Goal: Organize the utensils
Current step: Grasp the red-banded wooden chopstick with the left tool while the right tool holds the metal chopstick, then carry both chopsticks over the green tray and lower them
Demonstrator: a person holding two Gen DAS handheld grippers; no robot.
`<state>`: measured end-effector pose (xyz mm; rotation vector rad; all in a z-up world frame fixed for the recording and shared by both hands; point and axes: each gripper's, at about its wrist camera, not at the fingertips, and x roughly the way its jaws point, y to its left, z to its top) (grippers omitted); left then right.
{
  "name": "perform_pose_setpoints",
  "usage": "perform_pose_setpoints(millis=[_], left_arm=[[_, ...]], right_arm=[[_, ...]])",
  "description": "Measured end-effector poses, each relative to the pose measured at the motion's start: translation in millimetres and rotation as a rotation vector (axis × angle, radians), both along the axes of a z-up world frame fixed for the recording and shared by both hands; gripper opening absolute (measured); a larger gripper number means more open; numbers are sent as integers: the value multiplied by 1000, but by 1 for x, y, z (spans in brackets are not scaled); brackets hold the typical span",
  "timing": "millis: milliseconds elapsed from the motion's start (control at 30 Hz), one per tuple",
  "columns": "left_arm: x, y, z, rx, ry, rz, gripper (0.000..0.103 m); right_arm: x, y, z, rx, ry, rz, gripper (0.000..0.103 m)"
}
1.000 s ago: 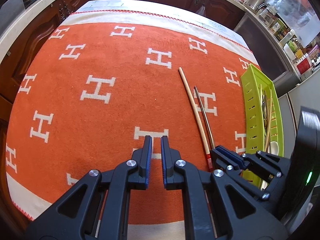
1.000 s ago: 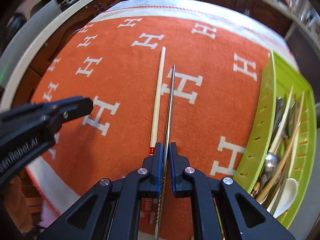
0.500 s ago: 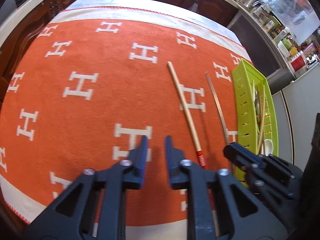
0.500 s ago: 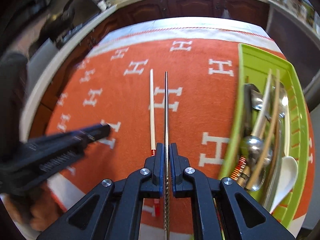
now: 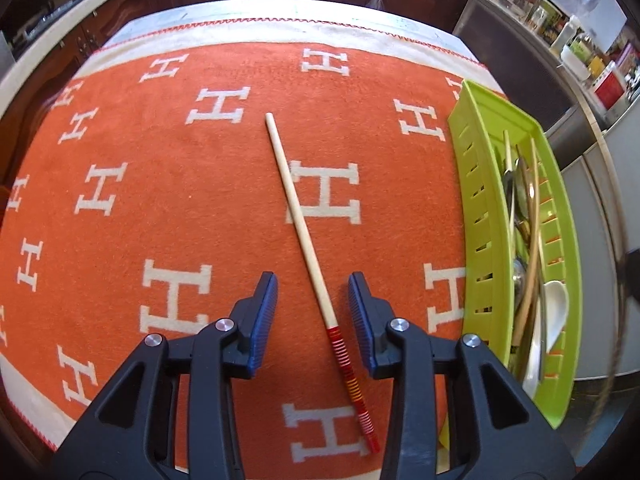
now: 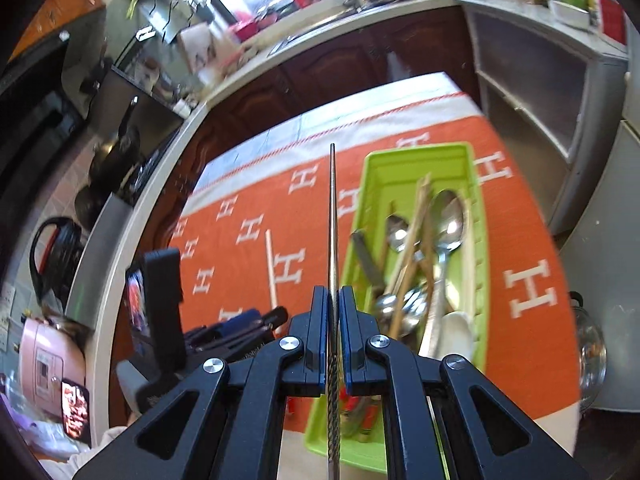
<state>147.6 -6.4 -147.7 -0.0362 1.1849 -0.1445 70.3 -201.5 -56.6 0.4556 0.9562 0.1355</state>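
Left gripper (image 5: 312,300) jaws just opened astride wooden chopstick (image 5: 304,232).

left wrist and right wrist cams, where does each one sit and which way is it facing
Left wrist: on the left gripper, looking steeply down at the wooden chopstick on the orange cloth; its own jaws, which have just been opening, straddle the chopstick without touching.
Right wrist: on the right gripper, raised and tilted toward the green tray, jaws shut on a metal chopstick; the left gripper shows lower left.
Shared: wooden chopstick, tray, cloth.
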Motion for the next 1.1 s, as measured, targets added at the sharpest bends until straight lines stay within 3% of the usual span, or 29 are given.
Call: perform_pose_setpoints(millis=[167,233,300,633,1100], left_arm=[[-7,-10,-1,80,-57,19,30],[-6,-10,-1,87,-64,28,14],[-4,-8,0,84,-60,37,6],[-5,4,9,44,-24,33,4],[-28,-23,83,-36,-99,-61,4]], right_arm=[[-5,-26,-1,14,5,-37,5],[-7,-33,-4,20,9,-40,5],[-11,-38,-6,22,10,-43,5],[-14,-39,-16,35,13,-54,5],[-18,-57,-39,54,52,-129,5]])
